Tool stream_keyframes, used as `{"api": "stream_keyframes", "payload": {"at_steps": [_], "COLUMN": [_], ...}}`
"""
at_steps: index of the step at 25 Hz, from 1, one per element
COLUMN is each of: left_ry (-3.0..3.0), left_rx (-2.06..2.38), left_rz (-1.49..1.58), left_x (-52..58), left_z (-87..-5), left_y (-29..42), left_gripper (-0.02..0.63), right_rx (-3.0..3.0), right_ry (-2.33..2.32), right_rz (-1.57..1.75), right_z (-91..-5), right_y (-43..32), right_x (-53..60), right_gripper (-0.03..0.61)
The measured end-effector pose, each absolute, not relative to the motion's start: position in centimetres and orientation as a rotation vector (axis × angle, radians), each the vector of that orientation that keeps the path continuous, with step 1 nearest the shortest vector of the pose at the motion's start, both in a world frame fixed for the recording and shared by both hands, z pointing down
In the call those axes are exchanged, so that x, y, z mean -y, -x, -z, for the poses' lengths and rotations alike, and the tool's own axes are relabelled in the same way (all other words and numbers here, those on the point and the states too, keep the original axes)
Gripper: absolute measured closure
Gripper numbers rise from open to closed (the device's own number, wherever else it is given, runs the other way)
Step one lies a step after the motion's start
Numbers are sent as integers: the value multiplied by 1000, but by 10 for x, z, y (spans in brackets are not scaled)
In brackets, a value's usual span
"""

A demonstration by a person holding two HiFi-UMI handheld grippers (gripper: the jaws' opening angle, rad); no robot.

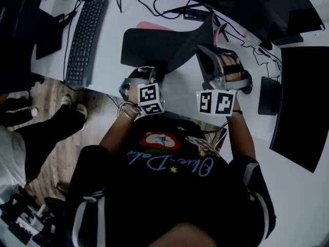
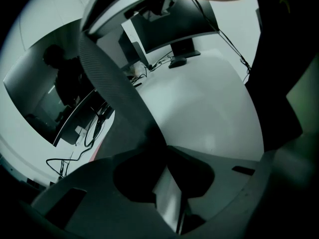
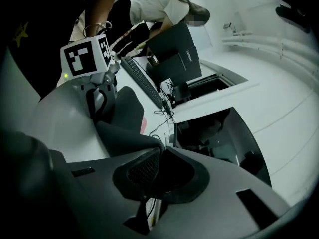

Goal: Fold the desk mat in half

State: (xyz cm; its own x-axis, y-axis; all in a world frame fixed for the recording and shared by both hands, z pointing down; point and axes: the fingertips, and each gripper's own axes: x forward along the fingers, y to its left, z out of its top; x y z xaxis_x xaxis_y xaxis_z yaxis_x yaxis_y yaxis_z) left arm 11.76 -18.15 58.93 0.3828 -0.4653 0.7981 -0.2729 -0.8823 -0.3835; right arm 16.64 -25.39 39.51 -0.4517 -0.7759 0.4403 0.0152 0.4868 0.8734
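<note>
A dark desk mat lies on the white desk, with its near edge lifted off the surface. My left gripper is shut on the near left part of that edge. In the left gripper view the woven mat edge runs up and away from the pinched jaws. My right gripper is shut on the near right corner and holds it higher, so the mat curls upward there. The right gripper view shows the mat's woven face clamped between the jaws, and beyond it the left gripper.
A black keyboard lies left of the mat. Something pink peeks out at the mat's far edge. Cables trail across the back of the desk. A dark monitor and a small dark device sit at the right. Another person's legs stand at the left.
</note>
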Motion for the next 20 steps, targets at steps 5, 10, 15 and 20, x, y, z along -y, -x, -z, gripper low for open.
{"api": "stream_keyframes", "payload": {"at_steps": [5,10,15,20], "left_ry": [2446,2472,2506,2537], "left_rx": [-642,-654,-704,-731], "left_rz": [1497,1479,1445,1428], "left_x": [181,181,181,180], "left_z": [-584,-584,-587,-586], "left_y": [-121,-120,-117,-117], "left_gripper": [563,563,561,549], "right_rx": [1843,1885,1907,1906], "right_ry": [-542,-456,-322,-154], "right_rz": [1183,1210,1242,1282], "right_z": [-392,-404,-426,-458], "right_y": [-113,-66,-22,12], "right_x": [261,271,270,254], "right_gripper": [549,549,549,549]}}
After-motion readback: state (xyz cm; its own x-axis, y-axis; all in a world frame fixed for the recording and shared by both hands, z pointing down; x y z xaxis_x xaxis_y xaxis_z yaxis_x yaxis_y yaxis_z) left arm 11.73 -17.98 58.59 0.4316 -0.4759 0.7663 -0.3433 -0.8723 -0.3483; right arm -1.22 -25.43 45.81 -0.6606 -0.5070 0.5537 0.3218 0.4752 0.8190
